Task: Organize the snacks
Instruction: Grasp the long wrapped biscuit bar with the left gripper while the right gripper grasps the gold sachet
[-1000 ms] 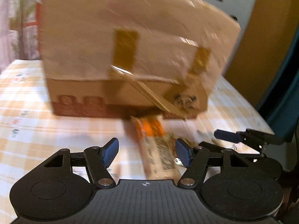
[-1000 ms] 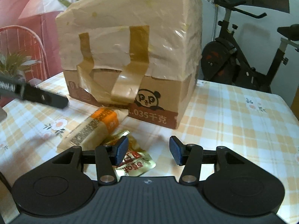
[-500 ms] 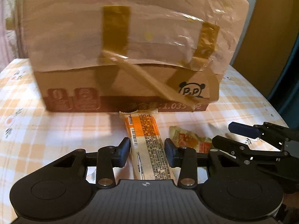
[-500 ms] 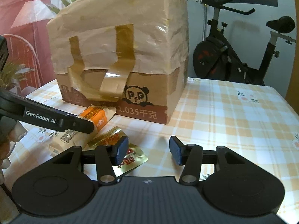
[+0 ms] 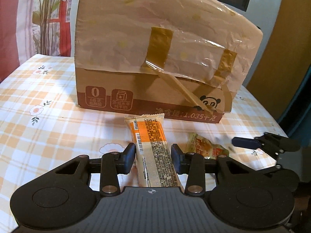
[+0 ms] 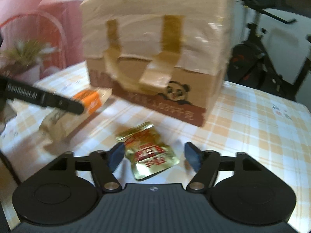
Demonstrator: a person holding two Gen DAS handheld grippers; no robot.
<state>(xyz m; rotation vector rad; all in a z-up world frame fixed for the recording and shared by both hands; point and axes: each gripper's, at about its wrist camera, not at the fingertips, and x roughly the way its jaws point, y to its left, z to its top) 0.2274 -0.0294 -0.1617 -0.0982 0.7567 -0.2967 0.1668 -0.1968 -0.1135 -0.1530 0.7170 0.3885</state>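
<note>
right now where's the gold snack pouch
In the right wrist view the gold snack pouch lies on the checked tablecloth between the right gripper's opening jaws, untouched, just in front of the cardboard box.

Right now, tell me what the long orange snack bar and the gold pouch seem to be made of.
Orange snack bar: matte plastic film wrapper, probably; crimped serrated end, printed barcode.
Gold pouch: shiny metallised foil, apparently; it glints and creases sharply.

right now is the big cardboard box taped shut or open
Shut, as far as shows. The cardboard box has pale wrap over its top held down by brown tape strips; one strip hangs loose. Its top face is out of view.
</note>
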